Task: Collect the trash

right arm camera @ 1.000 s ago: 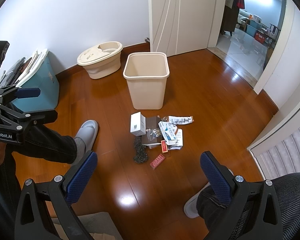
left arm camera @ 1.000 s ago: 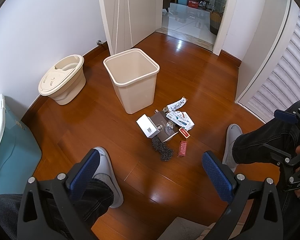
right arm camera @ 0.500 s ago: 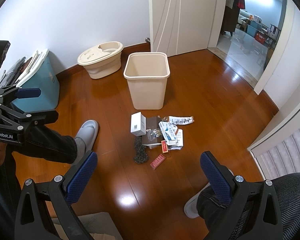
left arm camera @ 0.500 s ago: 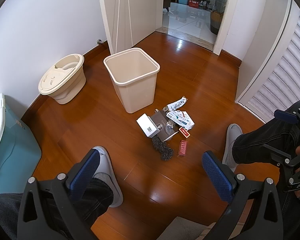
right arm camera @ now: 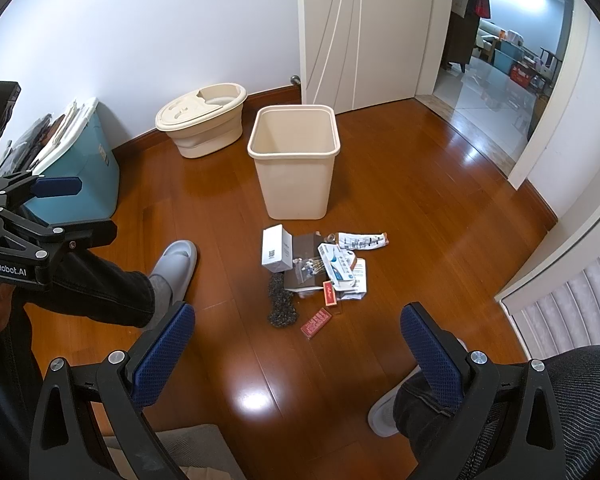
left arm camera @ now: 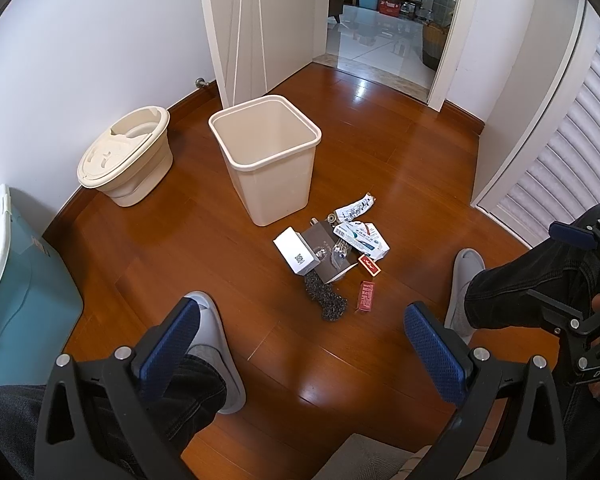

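Observation:
A pile of trash lies on the wood floor in front of an empty beige bin (left arm camera: 266, 160) (right arm camera: 294, 162). It holds a white box (left arm camera: 295, 255) (right arm camera: 276, 249), a dark scouring pad (left arm camera: 326, 300) (right arm camera: 282, 304), a red packet (left arm camera: 366, 297) (right arm camera: 316, 322), a blue-and-white wrapper (left arm camera: 362, 237) (right arm camera: 338, 266) and a crumpled wrapper (left arm camera: 356, 210) (right arm camera: 362, 240). My left gripper (left arm camera: 300, 344) is open and empty, high above the floor, short of the pile. My right gripper (right arm camera: 298, 350) is open and empty too, also held above the floor near the pile.
A beige lidded tub (left arm camera: 126, 156) (right arm camera: 202, 120) stands by the wall left of the bin. A teal storage box (left arm camera: 16, 300) (right arm camera: 80, 176) is at the far left. My slippered feet (left arm camera: 216, 344) (left arm camera: 466, 288) flank the pile. A doorway (left arm camera: 384, 20) opens at the back.

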Demonstrator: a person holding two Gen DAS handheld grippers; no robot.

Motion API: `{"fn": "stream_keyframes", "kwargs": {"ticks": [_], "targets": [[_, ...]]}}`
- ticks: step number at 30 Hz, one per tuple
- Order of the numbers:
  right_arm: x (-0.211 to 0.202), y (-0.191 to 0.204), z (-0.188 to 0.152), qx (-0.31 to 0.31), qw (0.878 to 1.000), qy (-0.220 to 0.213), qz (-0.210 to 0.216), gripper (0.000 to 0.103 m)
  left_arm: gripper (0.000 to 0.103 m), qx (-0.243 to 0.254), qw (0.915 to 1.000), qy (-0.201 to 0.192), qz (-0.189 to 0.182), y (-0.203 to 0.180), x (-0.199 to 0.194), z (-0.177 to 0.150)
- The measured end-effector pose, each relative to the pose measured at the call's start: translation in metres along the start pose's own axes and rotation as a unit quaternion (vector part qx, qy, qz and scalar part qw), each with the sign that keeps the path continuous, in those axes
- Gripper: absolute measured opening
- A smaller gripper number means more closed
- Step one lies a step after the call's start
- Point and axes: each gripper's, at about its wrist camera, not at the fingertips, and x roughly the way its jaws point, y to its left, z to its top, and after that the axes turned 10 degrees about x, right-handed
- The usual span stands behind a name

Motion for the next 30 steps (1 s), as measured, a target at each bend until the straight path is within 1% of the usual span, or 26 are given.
{"fn": "stream_keyframes", "kwargs": {"ticks": [27,28,30], "targets": [[-0.002,-0.003,0.003,0.001,1.000,0.000,0.001,0.103,0.103,-0.003,1.0000,0.002,0.001,0.001,0.001,-0.001],[-0.002,-0.004,0.003,0.001,1.000,0.001,0.001,0.103,0.103,-0.006,1.0000,0.005,0.001,0.002,0.003,-0.001],[0.000,-0.001,0.007,0.006,1.000,0.012,0.007,0.103,0.103,-0.029,0.9991,0.028,0.011,0.011,0.015,0.005]]}}
